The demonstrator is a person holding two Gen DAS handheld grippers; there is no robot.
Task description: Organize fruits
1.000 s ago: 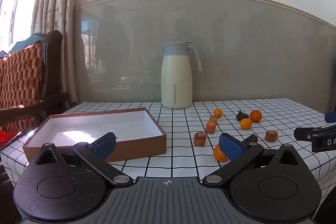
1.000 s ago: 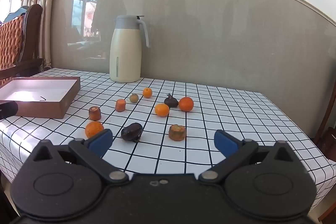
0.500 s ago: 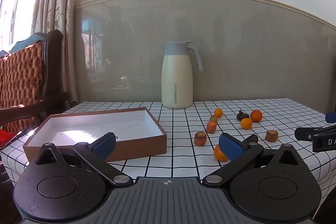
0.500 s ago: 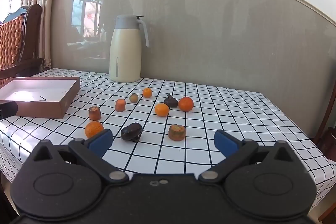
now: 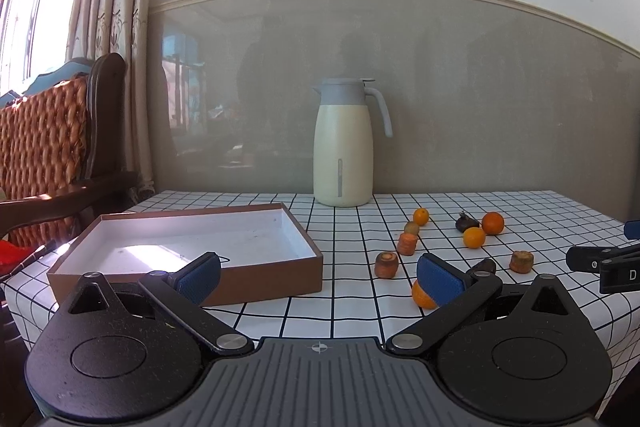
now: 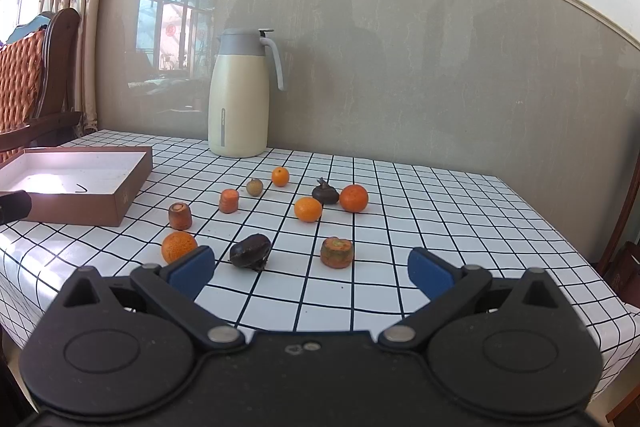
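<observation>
Fruit pieces lie scattered on the checked tablecloth, to the right of the brown box, whose white inside holds nothing but a small dark mark. Nearest the right gripper sits a dark, wrinkled fruit, with a rough-skinned orange to its left and a stubby orange-brown chunk with a greenish top to its right. Farther back stand two carrot-coloured stubs, a small greenish-brown round fruit, a little orange, a smooth yellow-orange one, a dark fruit with a stem tip and a larger bumpy orange just beside it. A cream jug with a grey lid stands near the wall behind them.

Both grippers hover above the table's near edge, each with its blue-padded fingers spread wide and nothing between them. The left gripper faces the box's right corner, and the nearest orange shows partly hidden behind its right pad. The right gripper's tip shows at the right edge of the left wrist view. A wooden chair with a woven orange cushion stands by the curtain at the left.
</observation>
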